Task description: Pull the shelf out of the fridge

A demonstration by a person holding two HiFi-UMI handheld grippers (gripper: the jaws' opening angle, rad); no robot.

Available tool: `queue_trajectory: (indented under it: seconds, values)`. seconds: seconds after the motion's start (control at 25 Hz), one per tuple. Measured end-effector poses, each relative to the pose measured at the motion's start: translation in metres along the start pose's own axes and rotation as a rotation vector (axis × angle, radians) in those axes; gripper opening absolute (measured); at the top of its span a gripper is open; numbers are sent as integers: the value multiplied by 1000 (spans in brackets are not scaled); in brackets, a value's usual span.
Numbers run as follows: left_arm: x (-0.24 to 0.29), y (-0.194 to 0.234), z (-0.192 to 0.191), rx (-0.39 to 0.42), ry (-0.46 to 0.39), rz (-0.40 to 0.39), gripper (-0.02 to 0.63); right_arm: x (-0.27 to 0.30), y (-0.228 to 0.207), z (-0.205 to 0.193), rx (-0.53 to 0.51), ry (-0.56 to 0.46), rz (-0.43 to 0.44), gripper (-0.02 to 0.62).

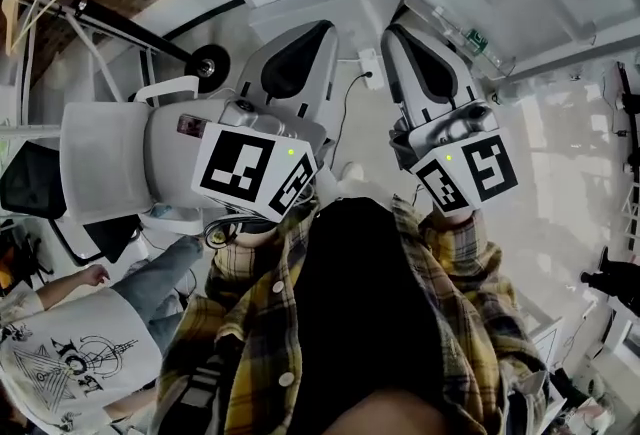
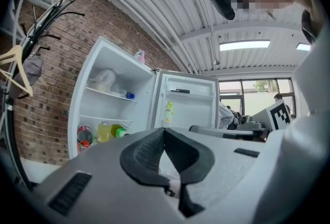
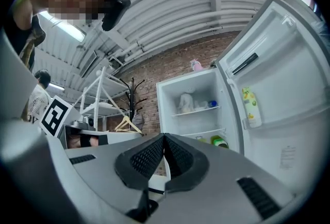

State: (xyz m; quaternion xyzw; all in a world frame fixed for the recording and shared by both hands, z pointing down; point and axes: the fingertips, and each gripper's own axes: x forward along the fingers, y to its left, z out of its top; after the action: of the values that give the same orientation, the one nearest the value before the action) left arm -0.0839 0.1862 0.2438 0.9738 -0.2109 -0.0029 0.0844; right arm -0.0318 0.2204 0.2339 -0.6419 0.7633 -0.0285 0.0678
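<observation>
The tall white fridge (image 2: 111,108) stands straight ahead of both grippers and well apart from them. Its white door (image 2: 188,107) is swung wide open to the right, so the way into the cabinet is free. The left gripper (image 2: 164,133) and the right gripper (image 3: 164,138) are held level and side by side close to the person's chest. The fingers of each are closed together with nothing between them. Neither gripper looks clearly nearer. In the head view the left one points more squarely into the cabinet, while the right one lines up nearer the hinge side.

The thin pale upper shelf (image 2: 108,93) spans the cabinet from side to side with its front edge facing the fingers, so I judge the pull comes straight back toward the person. It carries a pale crumpled bag (image 2: 103,80) and a small blue-topped item (image 2: 130,96). A second thin shelf (image 2: 105,119) sits lower, above a yellow bottle (image 2: 104,132). Which shelf is meant I cannot tell.
</observation>
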Motion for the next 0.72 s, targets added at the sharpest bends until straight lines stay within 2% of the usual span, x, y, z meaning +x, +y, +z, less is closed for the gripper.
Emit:
queue_trajectory:
  seconds: [0.4, 0.72]
  values:
    - [-3, -12, -13, -24, 10, 68, 5, -23, -9, -11, 40, 31, 39, 18]
    - [12, 26, -11, -23, -3, 87, 5, 16, -20, -20, 50, 33, 47, 18]
